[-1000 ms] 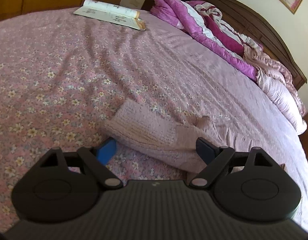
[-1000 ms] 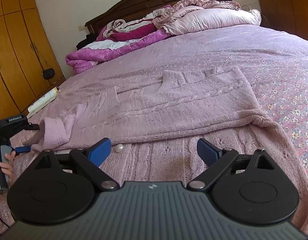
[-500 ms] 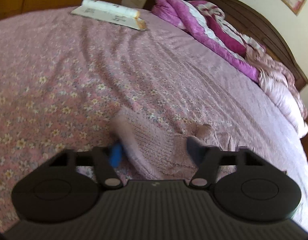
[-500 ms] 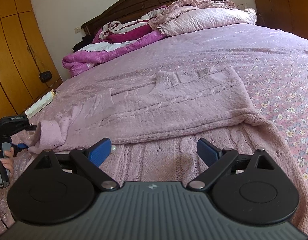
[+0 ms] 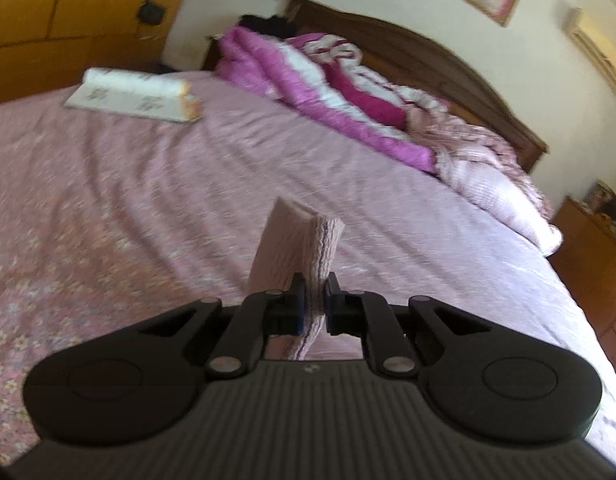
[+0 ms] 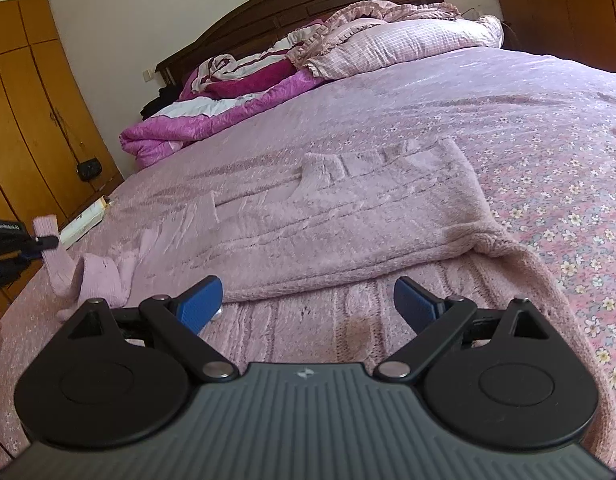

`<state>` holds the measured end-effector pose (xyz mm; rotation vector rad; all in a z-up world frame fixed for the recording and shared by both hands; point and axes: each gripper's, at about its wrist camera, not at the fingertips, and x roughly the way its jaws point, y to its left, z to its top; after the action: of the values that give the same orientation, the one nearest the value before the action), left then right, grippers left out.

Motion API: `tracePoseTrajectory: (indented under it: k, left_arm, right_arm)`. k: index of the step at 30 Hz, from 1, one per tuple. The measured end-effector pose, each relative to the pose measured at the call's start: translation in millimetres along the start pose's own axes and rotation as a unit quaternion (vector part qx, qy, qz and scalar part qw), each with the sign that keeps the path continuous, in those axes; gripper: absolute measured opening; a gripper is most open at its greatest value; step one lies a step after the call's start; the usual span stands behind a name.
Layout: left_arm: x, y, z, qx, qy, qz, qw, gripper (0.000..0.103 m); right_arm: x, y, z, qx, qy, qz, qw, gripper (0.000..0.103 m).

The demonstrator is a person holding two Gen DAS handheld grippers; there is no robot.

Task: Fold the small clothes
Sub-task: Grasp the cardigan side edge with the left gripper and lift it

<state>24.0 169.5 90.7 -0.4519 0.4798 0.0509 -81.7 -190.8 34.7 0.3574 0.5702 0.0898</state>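
So at the far left edge of the right wrist view the left gripper (image 6: 48,242) has just clamped its jaws down on the sweater's sleeve cuff (image 6: 44,226), and the cuff pokes up above the pinch. In the left wrist view that same cuff (image 5: 304,240) sticks up dead center between the pressed-together pads. The pale pink sweater (image 6: 347,216) lies spread flat across the middle of the frame on the floral bedspread (image 6: 567,184), its sleeve bunched at lower left. The right gripper (image 6: 308,306) at bottom center has its blue pads (image 6: 200,304) spread wide, with nothing between them, just over the sweater's near hem.
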Motion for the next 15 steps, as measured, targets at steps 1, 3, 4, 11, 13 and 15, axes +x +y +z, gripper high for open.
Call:
tracePoseTrajectory:
  k: [1, 3, 4, 11, 13, 15]
  left_arm:
    - [-2.8, -6.7, -0.7, 0.005, -0.002, -0.006, 1.0000, 0.011]
    - [-8.8, -21.1, -1.4, 0.014, -0.006, -0.025, 0.9996, 0.011]
    - [-10.7, -27.8, -1.5, 0.019, -0.007, -0.034, 0.9992, 0.011]
    - [-16.3, -73.1, -20.2, 0.067, 0.012, -0.091, 0.9936, 0.011]
    - [-15.9, -82.4, -30.0, 0.077, 0.021, -0.099, 0.9919, 0.011]
    - [-15.7, -91.7, -40.2, 0.082, 0.031, -0.111, 0.9899, 0.011]
  right_arm:
    - [-0.7, -0.5, -0.1, 0.001, -0.001, 0.000, 1.000, 0.097]
    - [-1.6, -1.4, 0.4, 0.003, -0.002, 0.000, 1.000, 0.097]
    - [-2.2, -1.9, 0.5, 0.004, -0.003, 0.000, 1.000, 0.097]
    - [-5.7, -5.5, 0.4, 0.009, -0.006, 0.001, 1.000, 0.097]
    - [-6.4, -6.6, 0.0, 0.008, -0.007, 0.001, 1.000, 0.097]
    - [-7.2, -7.7, -0.2, 0.009, -0.007, 0.001, 1.000, 0.097]
